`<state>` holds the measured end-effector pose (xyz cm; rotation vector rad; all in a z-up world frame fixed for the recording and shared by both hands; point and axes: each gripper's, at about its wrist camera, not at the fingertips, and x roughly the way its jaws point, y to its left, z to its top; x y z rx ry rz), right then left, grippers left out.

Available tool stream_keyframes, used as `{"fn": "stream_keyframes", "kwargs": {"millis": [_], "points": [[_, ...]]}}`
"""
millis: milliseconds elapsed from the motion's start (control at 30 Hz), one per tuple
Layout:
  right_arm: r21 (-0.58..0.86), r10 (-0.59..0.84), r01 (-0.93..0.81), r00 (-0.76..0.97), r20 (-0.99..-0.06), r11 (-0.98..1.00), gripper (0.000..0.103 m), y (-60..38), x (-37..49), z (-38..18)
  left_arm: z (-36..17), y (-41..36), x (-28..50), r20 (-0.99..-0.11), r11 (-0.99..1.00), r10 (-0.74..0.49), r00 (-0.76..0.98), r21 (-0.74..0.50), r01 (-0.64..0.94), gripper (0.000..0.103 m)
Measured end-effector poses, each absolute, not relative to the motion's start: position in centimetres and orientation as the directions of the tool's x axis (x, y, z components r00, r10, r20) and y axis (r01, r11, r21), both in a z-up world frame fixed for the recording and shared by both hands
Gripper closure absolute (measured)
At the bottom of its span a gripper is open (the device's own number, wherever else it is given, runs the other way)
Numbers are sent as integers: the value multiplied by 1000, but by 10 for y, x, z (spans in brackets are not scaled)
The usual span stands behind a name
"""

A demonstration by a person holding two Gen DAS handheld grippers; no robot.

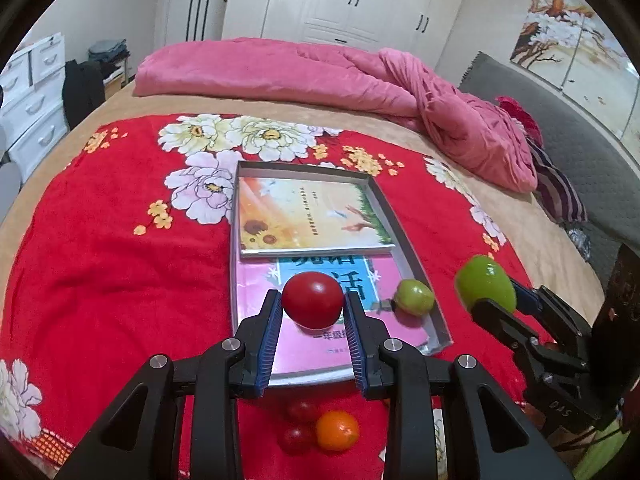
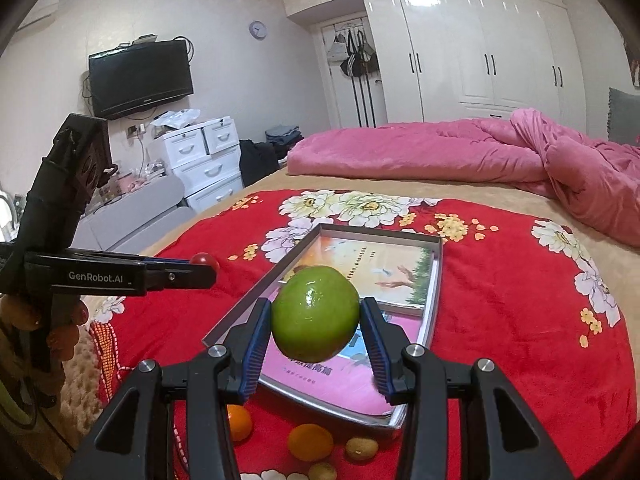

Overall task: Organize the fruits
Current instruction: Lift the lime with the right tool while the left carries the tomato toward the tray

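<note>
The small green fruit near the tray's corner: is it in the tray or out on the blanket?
In. The small green fruit lies on the pink book inside the tray, beside its right wall.

Red tomato [image 1: 313, 300], green fruit [image 2: 316, 313] aloft; small green fruit [image 1: 414, 297] in tray [image 1: 416, 248].

My left gripper [image 1: 312, 312] points steeply down, its blue-padded fingers [image 1: 269, 334] closed against the sides of a red tomato [image 1: 313, 300] and holding it off the surface. My right gripper [image 2: 316, 336] tilts down more gently, level in roll, its pads [image 2: 256, 346] clamped on a large green fruit [image 2: 316, 314] carried in the air. From the right wrist I see my left gripper side-on at the left edge, with my hand [image 2: 60, 332] wrapped around its handle below the body.
</note>
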<state>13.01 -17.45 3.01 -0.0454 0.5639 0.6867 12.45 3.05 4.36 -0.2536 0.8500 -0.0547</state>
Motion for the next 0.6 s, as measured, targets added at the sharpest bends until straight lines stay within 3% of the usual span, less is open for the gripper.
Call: {"fn": "stream_keyframes", "kwargs": {"millis": [600], "points": [[153,548,-566,639,-539,810,58,-176,145,16,0,31,141,-770,971,-145,622,-232,-61,71]]}}
